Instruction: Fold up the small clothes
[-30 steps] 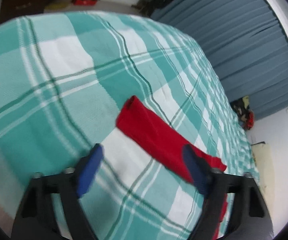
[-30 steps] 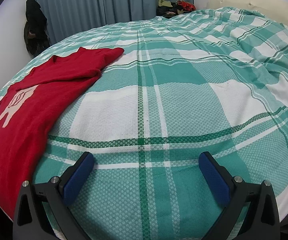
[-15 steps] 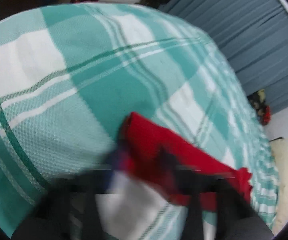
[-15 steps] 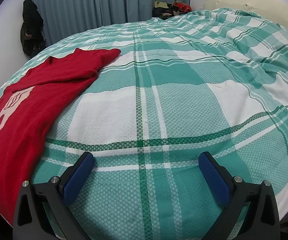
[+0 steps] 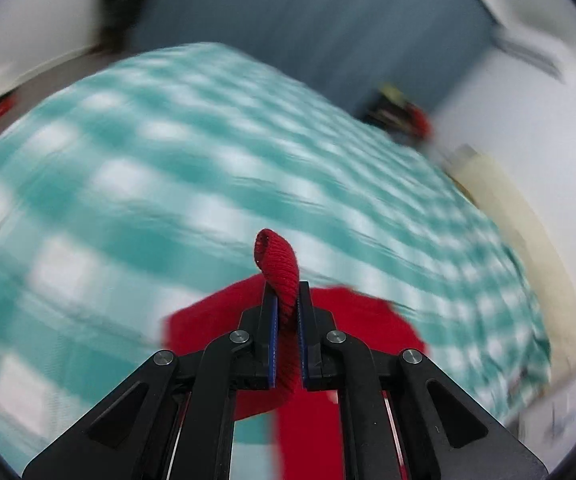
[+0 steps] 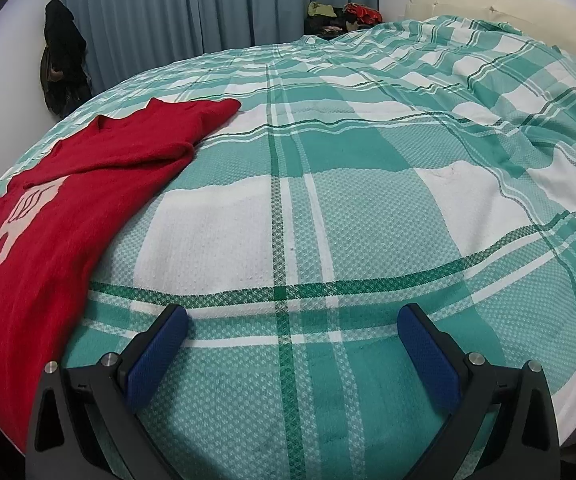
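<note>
- Across a bed spread with a teal-and-white checked cover, a red sweater lies flat along the left side, chest motif facing up, its far sleeve angled toward the middle of the bed; laid out smooth this way, it appears ready for a sleeve-first fold.
- Beyond the bed, blue curtains hang closed, with a cream headboard at the far right.
- Low over bare cover, the right gripper hovers with its blue pads spread wide, holding nothing, the sweater well apart to its left.
- Raised above the bed in a blurred view, the left gripper pinches a sleeve cuff between its pressed-together pads, the ribbed end poking up past the tips, the rest trailing below — probably to carry the sleeve across the body.
</note>
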The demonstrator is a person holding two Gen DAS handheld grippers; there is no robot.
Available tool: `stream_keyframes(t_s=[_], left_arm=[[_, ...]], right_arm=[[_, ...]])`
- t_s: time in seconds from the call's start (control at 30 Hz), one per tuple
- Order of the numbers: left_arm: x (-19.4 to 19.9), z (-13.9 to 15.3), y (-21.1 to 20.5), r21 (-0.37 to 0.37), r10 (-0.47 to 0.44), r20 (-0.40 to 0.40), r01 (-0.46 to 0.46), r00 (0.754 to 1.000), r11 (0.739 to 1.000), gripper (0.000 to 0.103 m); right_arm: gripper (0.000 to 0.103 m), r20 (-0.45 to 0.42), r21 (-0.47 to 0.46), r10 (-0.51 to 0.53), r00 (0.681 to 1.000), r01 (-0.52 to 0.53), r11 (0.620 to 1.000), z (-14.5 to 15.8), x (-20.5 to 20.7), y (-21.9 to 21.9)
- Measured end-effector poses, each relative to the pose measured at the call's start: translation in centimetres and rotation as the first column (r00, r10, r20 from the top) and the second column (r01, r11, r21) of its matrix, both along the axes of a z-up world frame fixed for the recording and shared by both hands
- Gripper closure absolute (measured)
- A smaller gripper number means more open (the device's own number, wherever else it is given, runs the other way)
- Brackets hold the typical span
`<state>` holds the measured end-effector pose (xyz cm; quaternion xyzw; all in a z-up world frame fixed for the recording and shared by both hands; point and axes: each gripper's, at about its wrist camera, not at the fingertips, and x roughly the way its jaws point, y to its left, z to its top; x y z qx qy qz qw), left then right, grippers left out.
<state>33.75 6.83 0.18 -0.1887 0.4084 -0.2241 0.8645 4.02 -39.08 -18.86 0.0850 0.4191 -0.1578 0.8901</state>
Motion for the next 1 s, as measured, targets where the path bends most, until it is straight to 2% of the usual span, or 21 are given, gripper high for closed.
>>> stream_keyframes(t_s=[0.1, 0.2, 0.27, 0.4, 0.47, 0.5, 0.53, 0.57, 0.63, 0.67, 0.7, 0.73, 0.77, 0.83, 0.87, 0.93, 1.0], left_arm=[[0.0, 1.6, -10.0, 0.005, -0.180, 0.016, 0.180, 0.984, 0.984, 0.097], [-1.0, 0.7, -18.0, 0.043, -0.301, 0.003, 0.300, 0.954, 0.953, 0.097], [-1.9, -1.6, -23.4, 0.089, -0.372, -0.031, 0.373, 0.928, 0.923, 0.097], [-3.7, -7.1, -30.4, 0.206, -0.438, -0.112, 0.452, 0.892, 0.868, 0.095], [-4.9, -10.2, -33.0, 0.302, -0.459, -0.171, 0.490, 0.872, 0.818, 0.081], [-5.8, -11.2, -33.7, 0.338, -0.462, -0.195, 0.502, 0.865, 0.796, 0.058], [-6.6, -12.0, -34.2, 0.362, -0.468, -0.214, 0.515, 0.857, 0.777, 0.044], [-7.6, -12.1, -34.0, 0.360, -0.489, -0.212, 0.532, 0.846, 0.766, 0.043], [-8.7, -11.0, -32.5, 0.306, -0.526, -0.183, 0.557, 0.831, 0.772, 0.039], [-8.9, -9.7, -30.4, 0.261, -0.526, -0.159, 0.549, 0.836, 0.794, 0.036], [-8.6, -8.7, -28.5, 0.232, -0.510, -0.139, 0.528, 0.849, 0.817, 0.028], [-8.2, -7.8, -26.3, 0.204, -0.481, -0.116, 0.494, 0.869, 0.845, 0.021], [-7.2, -6.5, -22.4, 0.170, -0.419, -0.086, 0.427, 0.904, 0.888, 0.018], [-5.5, -5.4, -17.2, 0.164, -0.308, -0.061, 0.314, 0.949, 0.935, 0.017], [-4.4, -5.2, -13.5, 0.186, -0.223, -0.060, 0.231, 0.973, 0.955, 0.017], [-3.3, -5.6, -9.1, 0.221, -0.131, -0.081, 0.146, 0.988, 0.964, 0.019], [-3.5, -6.5, -5.9, 0.250, -0.108, -0.099, 0.129, 0.989, 0.960, 0.019]], right_arm=[[0.000, -0.003, 0.001, -0.001, 1.000, 0.001, 1.000, 0.0, 0.1, 0.0], [0.000, -0.006, 0.004, 0.000, 1.000, 0.000, 1.000, 0.1, 0.1, -0.1], [0.000, -0.007, 0.005, 0.002, 1.000, -0.002, 1.000, 0.1, 0.1, -0.1], [0.000, -0.011, 0.009, 0.005, 1.000, -0.005, 1.000, 0.1, 0.2, -0.2], [0.000, -0.012, 0.009, 0.007, 1.000, -0.006, 1.000, 0.1, 0.3, -0.2], [0.000, -0.013, 0.010, 0.008, 1.000, -0.008, 1.000, 0.1, 0.3, -0.2], [0.000, -0.013, 0.010, 0.008, 1.000, -0.008, 1.000, 0.1, 0.3, -0.2], [0.000, -0.013, 0.011, 0.008, 1.000, -0.008, 1.000, 0.1, 0.3, -0.2], [0.000, -0.013, 0.011, 0.008, 1.000, -0.007, 1.000, 0.1, 0.3, -0.2], [0.000, -0.013, 0.011, 0.008, 1.000, -0.008, 1.000, 0.1, 0.3, -0.2], [0.000, -0.013, 0.011, 0.009, 1.000, -0.008, 1.000, 0.1, 0.3, -0.2], [0.000, -0.013, 0.012, 0.009, 1.000, -0.009, 1.000, 0.1, 0.3, -0.2], [0.000, -0.013, 0.012, 0.008, 1.000, -0.008, 1.000, 0.1, 0.3, -0.2], [0.000, -0.013, 0.011, 0.008, 1.000, -0.008, 1.000, 0.1, 0.3, -0.2], [0.000, -0.013, 0.009, 0.008, 1.000, -0.008, 1.000, 0.1, 0.3, -0.1], [0.000, -0.014, 0.006, 0.009, 1.000, -0.009, 1.000, 0.0, 0.4, -0.1], [0.000, -0.011, 0.005, 0.006, 1.000, -0.006, 1.000, -0.1, 0.4, -0.1]])
